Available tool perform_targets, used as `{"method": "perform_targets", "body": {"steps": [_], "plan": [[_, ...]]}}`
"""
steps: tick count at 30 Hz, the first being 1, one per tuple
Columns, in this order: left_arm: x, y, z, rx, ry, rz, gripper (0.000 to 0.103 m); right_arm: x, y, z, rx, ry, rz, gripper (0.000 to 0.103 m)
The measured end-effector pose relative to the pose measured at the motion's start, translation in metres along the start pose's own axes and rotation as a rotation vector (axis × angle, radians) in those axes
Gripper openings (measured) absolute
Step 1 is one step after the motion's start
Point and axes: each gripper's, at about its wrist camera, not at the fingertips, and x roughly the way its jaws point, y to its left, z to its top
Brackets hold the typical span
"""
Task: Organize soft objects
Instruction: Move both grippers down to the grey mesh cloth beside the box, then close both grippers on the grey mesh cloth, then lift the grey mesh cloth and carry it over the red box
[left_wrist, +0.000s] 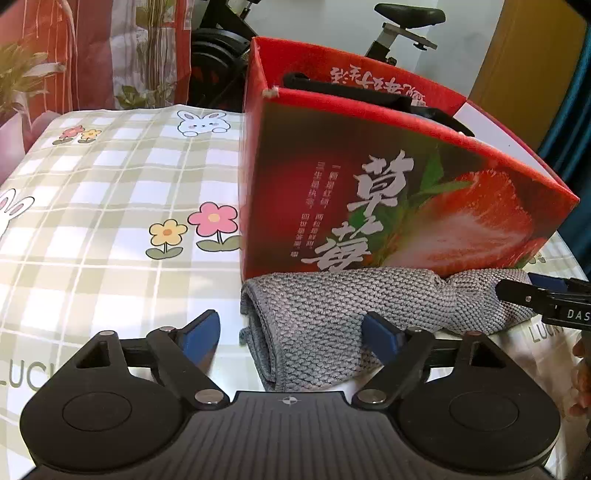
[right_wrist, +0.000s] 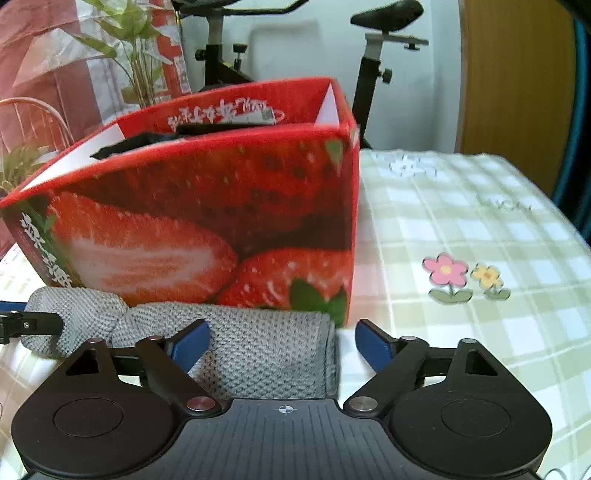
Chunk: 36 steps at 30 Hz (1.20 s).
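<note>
The left gripper (left_wrist: 291, 339) and right gripper (right_wrist: 282, 347) stood apart, each straddling one end of the grey knitted cloth (left_wrist: 332, 314), likely to lift it level. It lay on the worktop (left_wrist: 110, 221) against the strawberry box (left_wrist: 369, 184).

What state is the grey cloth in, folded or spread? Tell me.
Folded. The grey cloth lies bunched in a thick roll on the tablecloth against the strawberry box, layered edges showing at its end.

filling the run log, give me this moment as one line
left gripper: open over left end of grey cloth | right gripper: open over its right end | strawberry box: behind cloth
</note>
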Motion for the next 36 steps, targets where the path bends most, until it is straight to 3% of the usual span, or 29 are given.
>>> {"method": "perform_targets", "body": {"steps": [3, 5, 7, 8, 11, 14, 19, 29, 36], "plan": [[0.000, -0.004, 0.001, 0.026, -0.017, 0.007, 0.072, 0.002, 0.000, -0.004, 0.011, 0.003, 0.013, 0.069], [0.000, -0.005, 0.002, 0.034, -0.027, -0.019, 0.044, 0.000, 0.002, -0.004, 0.006, 0.004, 0.024, 0.062], [-0.002, -0.005, 0.000, 0.026, -0.022, -0.069, 0.025, -0.002, 0.003, -0.005, 0.001, 0.008, 0.030, 0.052], [-0.003, -0.005, -0.001, 0.029, -0.022, -0.082, 0.021, -0.003, 0.003, -0.004, 0.002, 0.010, 0.041, 0.044], [-0.011, -0.010, -0.004, 0.051, -0.039, -0.085, 0.018, -0.008, 0.006, -0.004, -0.007, 0.009, 0.056, 0.029], [-0.023, -0.012, -0.005, 0.060, -0.062, -0.092, 0.017, -0.018, 0.015, -0.002, -0.040, -0.002, 0.066, 0.023], [-0.055, -0.018, 0.000, 0.087, -0.142, -0.112, 0.016, -0.042, 0.032, 0.006, -0.088, -0.047, 0.112, 0.022], [-0.128, -0.023, 0.026, 0.084, -0.361, -0.149, 0.016, -0.116, 0.045, 0.056, -0.167, -0.241, 0.183, 0.022], [-0.128, -0.045, 0.070, 0.142, -0.457, -0.127, 0.016, -0.124, 0.043, 0.103, -0.174, -0.351, 0.124, 0.022]]}}
